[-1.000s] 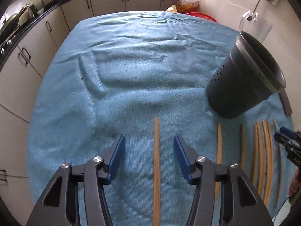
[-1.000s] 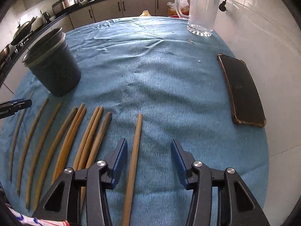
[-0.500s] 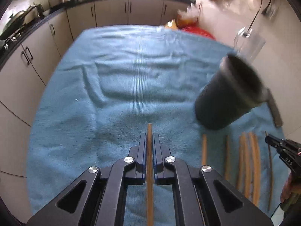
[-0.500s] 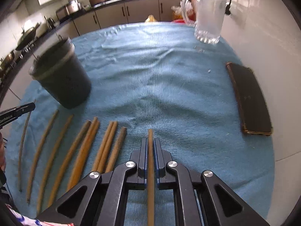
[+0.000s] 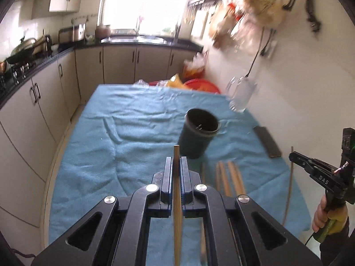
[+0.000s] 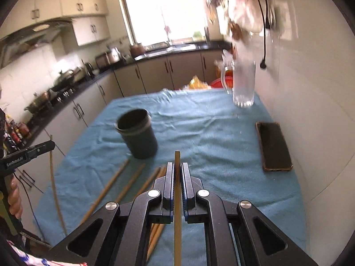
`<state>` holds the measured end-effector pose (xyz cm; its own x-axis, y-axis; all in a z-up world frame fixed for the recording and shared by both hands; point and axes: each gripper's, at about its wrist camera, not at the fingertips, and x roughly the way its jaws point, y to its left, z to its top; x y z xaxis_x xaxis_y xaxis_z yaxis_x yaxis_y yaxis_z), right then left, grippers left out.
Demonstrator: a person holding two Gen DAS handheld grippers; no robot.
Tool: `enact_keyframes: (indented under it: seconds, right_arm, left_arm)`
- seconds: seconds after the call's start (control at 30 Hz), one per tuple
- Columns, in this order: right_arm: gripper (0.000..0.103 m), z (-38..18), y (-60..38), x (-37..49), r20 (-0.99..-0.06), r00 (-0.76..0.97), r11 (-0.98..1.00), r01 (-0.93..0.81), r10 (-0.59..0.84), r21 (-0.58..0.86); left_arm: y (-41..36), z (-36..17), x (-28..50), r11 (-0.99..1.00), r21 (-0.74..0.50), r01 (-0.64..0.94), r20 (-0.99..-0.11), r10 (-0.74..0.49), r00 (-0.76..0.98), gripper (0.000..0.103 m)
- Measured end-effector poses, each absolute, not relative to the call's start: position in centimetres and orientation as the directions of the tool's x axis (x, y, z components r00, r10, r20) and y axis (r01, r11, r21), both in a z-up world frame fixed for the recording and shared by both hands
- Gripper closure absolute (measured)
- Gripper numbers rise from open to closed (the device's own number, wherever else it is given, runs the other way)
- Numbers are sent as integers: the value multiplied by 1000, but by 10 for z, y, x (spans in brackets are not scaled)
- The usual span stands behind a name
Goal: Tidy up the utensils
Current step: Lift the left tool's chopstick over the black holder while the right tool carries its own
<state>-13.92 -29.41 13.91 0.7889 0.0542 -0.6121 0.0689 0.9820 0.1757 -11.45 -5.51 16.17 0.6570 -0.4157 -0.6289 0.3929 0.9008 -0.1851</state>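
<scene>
Both the left gripper (image 5: 176,166) and right gripper (image 6: 176,173) have fingers clamped on a chopstick (image 5: 176,190) (each lifted clear of the table (image 6: 221,146)), so tip each stick upright before lowering it into the dark cup (image 6: 137,133).

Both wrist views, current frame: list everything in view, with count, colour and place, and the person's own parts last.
Blue cloth-covered table: one, centre of both views.
Dark cylindrical utensil holder: one, black, upright on the cloth, nothing visible inside.
Loose wooden chopsticks: several, brown, lying on the cloth near the holder; exact count unclear.
Held wooden chopsticks: two, brown, one in each gripper.
Clear glass mug: one, far right by the wall.
Dark flat phone-like slab: one, right edge of the cloth.
Left hand-held gripper: black, shut on a chopstick.
Right hand-held gripper: black, shut on a chopstick.
</scene>
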Motion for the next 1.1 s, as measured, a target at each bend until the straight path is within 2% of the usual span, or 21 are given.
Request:
enact_keyframes:
  seconds: [0.27,0.47,0.83,1.1]
  right_arm:
    - [97,172,-277,-187,-517,852,983,17,80,180]
    - [97,195,-269,-199,-458,885,985,-12,91,172]
    - [97,248,-260,-150,-383,917,989,-63,111,134]
    - [97,291,-266,-87,-316,934,971,-102,168,216]
  left_arm:
    - [-54,197,-174,888,-160,432,-520,-448,728,98]
    - [-63,220,-183,871,-160,464,-467,-481,742,98]
    - [-97,259,-116,871,-166,463,-455,-484,747,98]
    - [-115,301,-60,875,-195,443,-401,-483,778,98]
